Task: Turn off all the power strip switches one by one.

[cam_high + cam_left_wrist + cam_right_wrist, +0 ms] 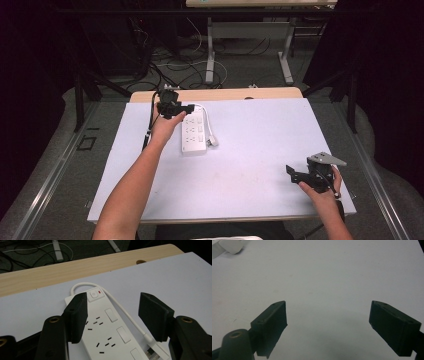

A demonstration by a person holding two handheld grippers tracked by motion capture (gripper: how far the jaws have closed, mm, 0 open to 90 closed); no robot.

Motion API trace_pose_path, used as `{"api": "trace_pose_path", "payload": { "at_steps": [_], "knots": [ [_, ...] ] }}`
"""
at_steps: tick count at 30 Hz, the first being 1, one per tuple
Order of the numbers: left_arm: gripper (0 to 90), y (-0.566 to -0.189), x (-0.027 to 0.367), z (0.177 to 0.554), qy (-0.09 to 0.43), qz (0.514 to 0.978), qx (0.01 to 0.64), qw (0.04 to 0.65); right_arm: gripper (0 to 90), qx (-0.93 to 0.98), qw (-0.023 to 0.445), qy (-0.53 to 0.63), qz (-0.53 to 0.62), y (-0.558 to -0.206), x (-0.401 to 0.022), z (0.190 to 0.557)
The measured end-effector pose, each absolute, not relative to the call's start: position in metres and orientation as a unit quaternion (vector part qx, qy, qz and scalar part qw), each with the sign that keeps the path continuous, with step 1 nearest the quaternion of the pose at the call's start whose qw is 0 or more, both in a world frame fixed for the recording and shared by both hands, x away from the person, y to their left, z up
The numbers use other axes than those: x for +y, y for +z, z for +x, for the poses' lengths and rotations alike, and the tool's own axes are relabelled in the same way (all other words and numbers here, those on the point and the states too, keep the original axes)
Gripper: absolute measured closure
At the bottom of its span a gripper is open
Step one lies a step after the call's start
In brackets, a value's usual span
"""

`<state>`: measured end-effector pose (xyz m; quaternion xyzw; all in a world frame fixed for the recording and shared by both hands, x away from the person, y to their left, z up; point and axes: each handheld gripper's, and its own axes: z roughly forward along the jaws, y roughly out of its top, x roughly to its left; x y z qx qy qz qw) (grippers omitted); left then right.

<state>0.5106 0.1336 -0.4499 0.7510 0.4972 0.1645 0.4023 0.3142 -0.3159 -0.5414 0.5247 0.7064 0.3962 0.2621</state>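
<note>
White plastic power strip point(194, 134) w/ several sockets and rocker switches lies flat on the pale lilac worktop point(250, 160), near the far-left corner, long axis running roughly front-to-back. Its thin white cord point(125, 312) loops out of the far end and runs back along the strip's side to a white plug point(156, 348) resting just beside it. Small power button w/ red indicator sits at the far end.

Left gripper point(181, 108), black two-jaw tool in the person's left hand point(167, 122), hovers over the strip's far end. Jaws partway apart, nothing gripped; in the left gripper view the strip lies below and between them.

Right gripper point(295, 172), black w/ grey plate on top, is held near the front-right corner. Jaws wide, nothing between them, bare worktop below.
</note>
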Motion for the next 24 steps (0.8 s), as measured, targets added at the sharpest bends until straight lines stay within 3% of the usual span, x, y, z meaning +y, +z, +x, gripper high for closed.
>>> {"api": "trace_pose_path", "payload": {
  "at_steps": [19,24],
  "knots": [
    [55.1,-0.455,0.112,0.542,0.155,0.759,0.508,0.377,9.8,0.709,0.262,0.392,0.525,-0.544,-0.316,0.315],
    [63.8,-0.459,0.104,0.55,0.153,0.767,0.507,0.363,9.1,0.709,0.262,0.392,0.524,-0.545,-0.316,0.316]
  ]
}}
